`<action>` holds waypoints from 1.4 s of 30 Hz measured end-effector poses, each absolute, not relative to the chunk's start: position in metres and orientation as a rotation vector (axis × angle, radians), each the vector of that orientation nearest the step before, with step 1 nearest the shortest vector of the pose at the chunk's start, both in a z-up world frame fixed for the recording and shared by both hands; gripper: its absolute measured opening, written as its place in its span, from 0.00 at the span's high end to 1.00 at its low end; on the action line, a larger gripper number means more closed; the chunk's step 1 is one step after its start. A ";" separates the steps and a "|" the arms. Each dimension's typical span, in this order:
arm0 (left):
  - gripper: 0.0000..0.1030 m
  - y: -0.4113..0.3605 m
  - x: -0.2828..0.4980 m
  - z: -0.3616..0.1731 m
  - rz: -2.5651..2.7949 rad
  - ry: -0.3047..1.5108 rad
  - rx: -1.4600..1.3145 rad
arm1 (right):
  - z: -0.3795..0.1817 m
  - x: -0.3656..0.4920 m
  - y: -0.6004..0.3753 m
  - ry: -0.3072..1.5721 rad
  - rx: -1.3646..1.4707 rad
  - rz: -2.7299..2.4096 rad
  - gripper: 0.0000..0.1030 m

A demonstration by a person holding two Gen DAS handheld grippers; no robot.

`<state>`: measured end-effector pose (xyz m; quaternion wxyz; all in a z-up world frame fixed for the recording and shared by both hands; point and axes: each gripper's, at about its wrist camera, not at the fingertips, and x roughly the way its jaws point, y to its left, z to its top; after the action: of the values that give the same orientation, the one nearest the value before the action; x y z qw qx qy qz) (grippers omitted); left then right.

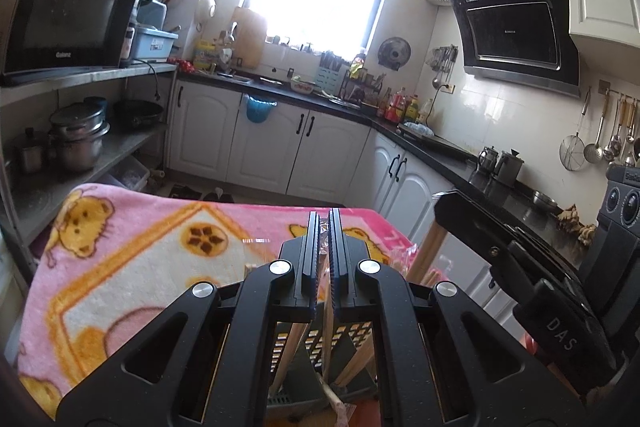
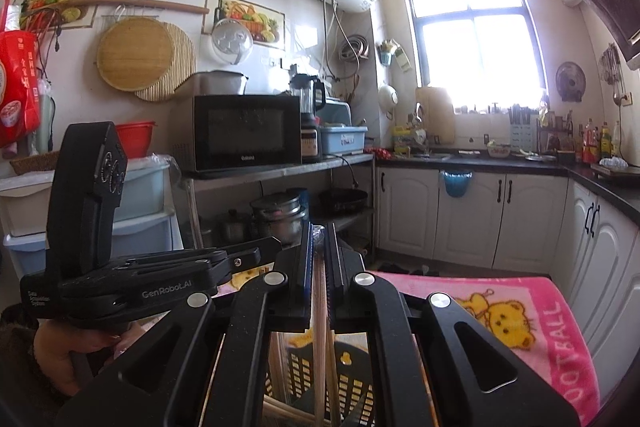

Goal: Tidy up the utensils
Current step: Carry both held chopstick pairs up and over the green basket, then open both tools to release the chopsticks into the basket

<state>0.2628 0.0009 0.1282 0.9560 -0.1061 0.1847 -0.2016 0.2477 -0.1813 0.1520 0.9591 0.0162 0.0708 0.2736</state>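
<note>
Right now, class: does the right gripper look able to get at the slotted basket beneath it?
Probably yes: the right gripper, shut on wooden chopsticks, hangs directly above the dark slotted basket, with nothing between them.

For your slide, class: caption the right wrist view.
Right gripper shut on wooden chopsticks above a dark slotted basket, pink blanket beneath, left gripper alongside.

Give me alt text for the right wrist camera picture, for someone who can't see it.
The right gripper is shut on wooden chopsticks above a dark slotted basket on a pink cartoon blanket. The left gripper is beside it, with a kitchen behind.
</note>
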 end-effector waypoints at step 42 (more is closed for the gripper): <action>0.37 0.035 0.219 0.095 -0.327 0.446 -0.266 | 0.111 0.212 -0.209 0.324 0.055 0.489 0.64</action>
<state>0.2189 0.0353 0.0951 0.9532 -0.1309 0.2197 -0.1611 0.2117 -0.2087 0.1114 0.9569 0.0272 0.1596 0.2412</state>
